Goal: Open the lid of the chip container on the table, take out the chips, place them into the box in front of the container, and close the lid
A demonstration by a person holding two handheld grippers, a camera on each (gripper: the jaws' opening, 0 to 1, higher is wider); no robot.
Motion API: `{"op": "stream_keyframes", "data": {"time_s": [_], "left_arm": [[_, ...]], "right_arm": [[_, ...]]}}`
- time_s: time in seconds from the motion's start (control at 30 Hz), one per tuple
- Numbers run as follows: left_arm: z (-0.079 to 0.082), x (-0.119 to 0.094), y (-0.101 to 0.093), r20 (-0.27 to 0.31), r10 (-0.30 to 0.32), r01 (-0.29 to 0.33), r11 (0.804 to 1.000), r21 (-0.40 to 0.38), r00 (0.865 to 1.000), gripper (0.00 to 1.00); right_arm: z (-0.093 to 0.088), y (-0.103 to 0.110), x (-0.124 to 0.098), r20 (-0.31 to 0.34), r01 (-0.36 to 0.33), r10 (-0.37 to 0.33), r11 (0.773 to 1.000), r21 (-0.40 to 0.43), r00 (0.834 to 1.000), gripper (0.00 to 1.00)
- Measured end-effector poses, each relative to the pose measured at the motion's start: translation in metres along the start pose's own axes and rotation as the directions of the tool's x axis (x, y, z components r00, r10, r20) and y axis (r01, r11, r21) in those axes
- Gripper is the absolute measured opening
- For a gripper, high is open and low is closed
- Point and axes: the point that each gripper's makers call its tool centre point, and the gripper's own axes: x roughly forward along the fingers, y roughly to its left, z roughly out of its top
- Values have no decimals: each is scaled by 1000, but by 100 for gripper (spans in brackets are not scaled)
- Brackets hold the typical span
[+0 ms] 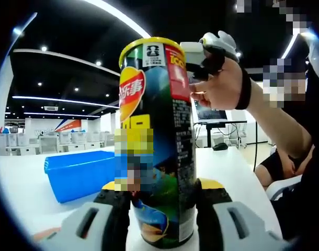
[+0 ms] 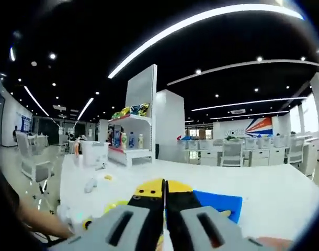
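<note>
L hand-held gripper [image 1: 162,209] clamps Lay's chip can [image 1: 155,141]; R hand-held gripper [image 2: 165,201] jaws together, empty

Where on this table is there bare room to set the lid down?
Bare table lies left of the blue box, and more right of the can. It is crowded between box and can, where the left gripper clamps.

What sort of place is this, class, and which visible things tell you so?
Probably a large open-plan office or showroom: rows of white desks and chairs, a display shelf stocked with bottles and packets, and long ceiling light strips overhead.
</note>
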Motion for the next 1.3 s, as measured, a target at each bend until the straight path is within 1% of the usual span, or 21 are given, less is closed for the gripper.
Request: {"op": "stream_keyframes", "data": {"time_s": [0.1, 0.13, 0.17, 0.27, 0.3, 0.33, 0.43, 0.47, 0.53, 0.57, 0.6, 0.67, 0.77, 0.8, 0.87, 0.97, 1.03, 1.07, 1.13, 1.2, 1.3], "left_arm": [[0, 0, 0, 1, 0, 0, 1000, 0, 1000, 50], [0, 0, 0, 0, -1, 1, 1000, 0, 1000, 50], [0, 0, 0, 0, -1, 1, 1000, 1, 1000, 50], [1, -2, 2, 3, -9, 10, 1000, -18, 1000, 50], [11, -3, 2, 56, -15, 18, 998, -53, 998, 50], [17, -4, 4, 89, -15, 21, 997, -69, 996, 51], [49, -17, 15, 260, -2, 46, 986, -162, 966, 63], [53, -21, 18, 275, -1, 49, 984, -169, 961, 70], [56, -30, 21, 272, -12, 54, 988, -147, 962, 83], [58, -34, 24, 267, -8, 37, 994, -101, 964, 92], [58, -38, 27, 256, -1, 20, 997, -73, 967, 95], [58, -50, 32, 243, 10, 7, 998, -68, 970, 95], [57, -69, 41, 197, 5, 11, 997, -78, 980, 95], [58, -75, 45, 182, 5, 12, 996, -90, 983, 95], [70, -87, 62, 186, 35, -19, 996, -84, 982, 95], [85, -95, 100, 177, 97, -89, 995, -52, 979, 95], [89, -92, 126, 141, 135, -133, 991, -25, 981, 95], [84, -87, 143, 93, 172, -171, 985, -11, 981, 95], [77, -79, 163, 46, 205, -206, 979, 11, 978, 95], [63, -67, 185, -1, 241, -241, 970, 21, 971, 95], [23, -47, 209, -109, 261, -262, 965, 4, 959, 95]], "right_arm": [[-13, 2, 4, -44, 0, 0, 1000, -13, 999, 1], [-9, 1, 4, -11, 0, 0, 1000, -13, 1000, 2], [-10, -1, 2, -17, 0, -1, 1000, -20, 1000, 3], [7, -18, -1, 81, 53, -51, 998, -22, 995, 22], [11, -23, -3, 102, 61, -60, 998, -13, 993, 30], [16, -30, -5, 126, 66, -67, 998, 14, 990, 32], [19, -46, -11, 150, 76, -90, 992, 97, 985, 33], [21, -56, -15, 177, 97, -116, 988, 116, 977, 34], [28, -69, -19, 247, 103, -130, 988, 117, 960, 46], [30, -77, -22, 267, 117, -146, 986, 121, 953, 55], [30, -81, -24, 274, 114, -144, 986, 121, 951, 66], [27, -93, -29, 279, 109, -141, 986, 126, 950, 75], [17, -102, -34, 269, 82, -112, 990, 118, 957, 80], [14, -103, -35, 266, 68, -93, 993, 100, 960, 88], [1, -104, -33, 235, 38, -45, 999, 33, 971, 97], [-32, -107, -23, 130, -2, 7, 999, -35, 991, 97], [-55, -109, -13, 58, -31, 33, 999, -45, 998, 97], [-64, -110, -9, 31, -36, 38, 998, -50, 999, 97], [-85, -118, 1, -19, -37, 35, 996, -83, 999, 97], [-107, -127, 11, -64, -31, 23, 991, -131, 998, 97], [-146, -138, 23, -175, -34, 8, 989, -144, 985, 97]]}}
